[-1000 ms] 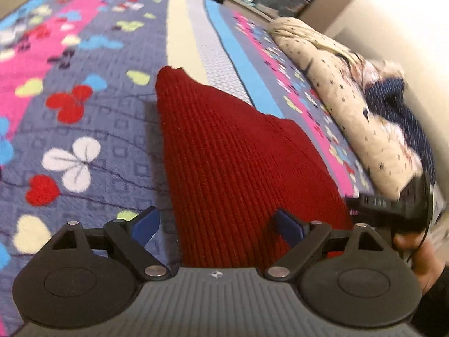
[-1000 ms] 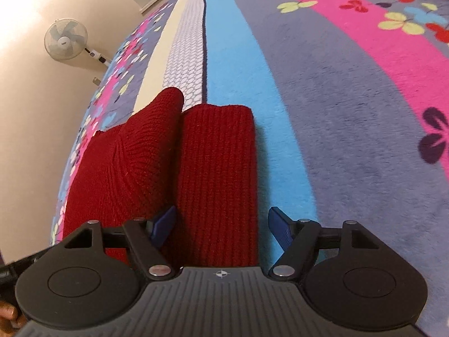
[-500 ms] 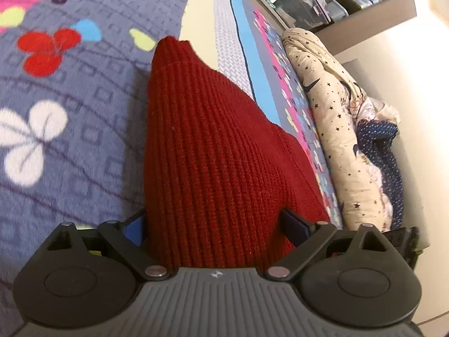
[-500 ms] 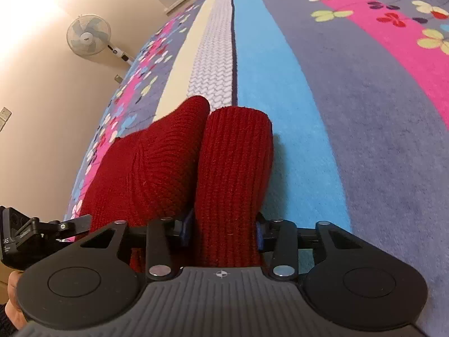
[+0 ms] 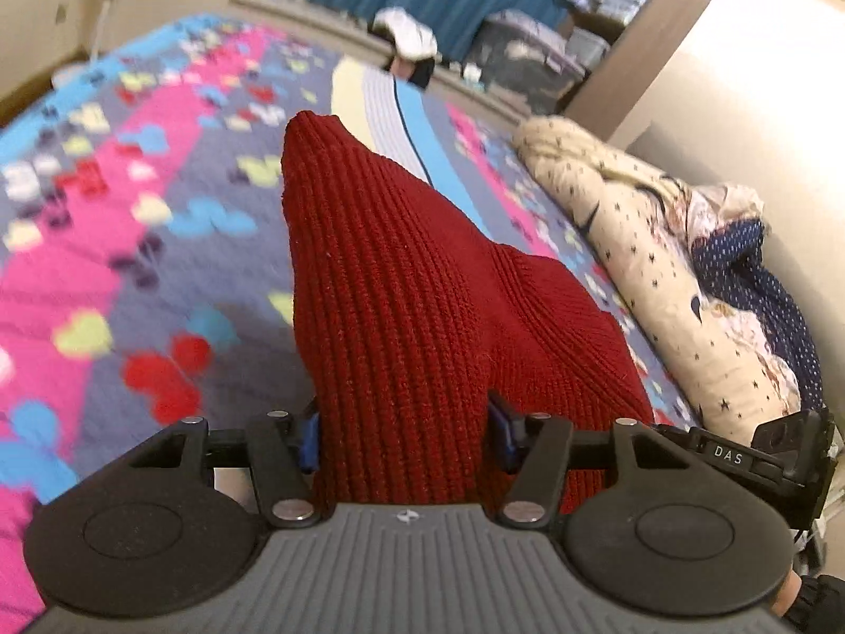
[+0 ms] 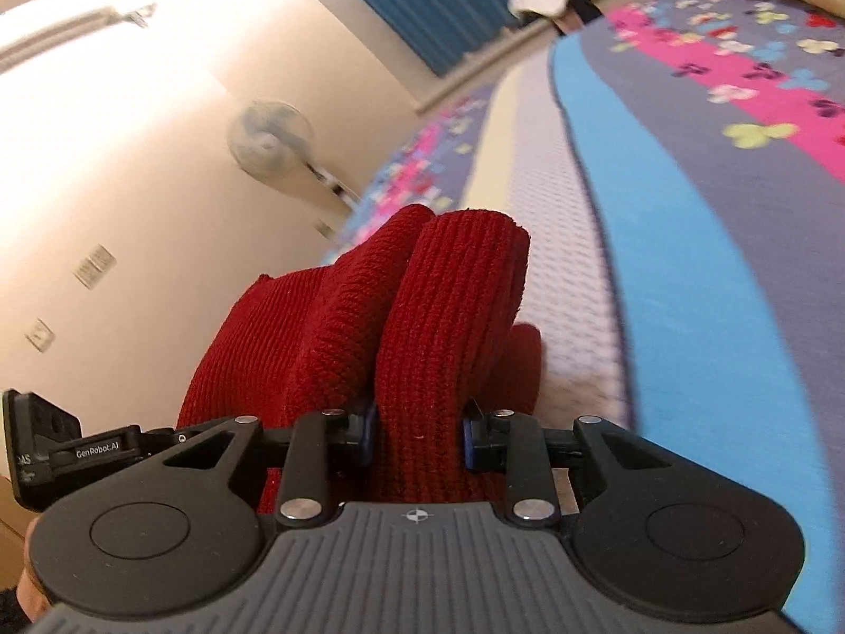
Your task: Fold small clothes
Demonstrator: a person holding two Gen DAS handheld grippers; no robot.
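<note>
Red knit garment (image 5: pixel 401 290) lifts off bed (image 5: pixel 158 274), near bed's middle stripes. Thick, ribbed, soft wool; folded into long bunch. Left gripper (image 5: pixel 404 436) closing on one end, cloth between pads. Right gripper (image 6: pixel 417 436) closing on other end, cloth squeezed tight. Step: picking up both near corners. Next, likely: carry them over far edge, lay flat. Bed cover fuzzy, hearts and stripes.

Left gripper (image 5: pixel 402 436): jaws, wide apart a second ago, are closing, pads now against the red knit garment (image 5: pixel 401 285) bunched between the fingers. Right gripper (image 6: pixel 417 433): likewise closing, pinching a folded ridge. Garment, flat on the bedspread (image 6: pixel 702 274) before, now rises off it ahead of both sets of fingers.
</note>
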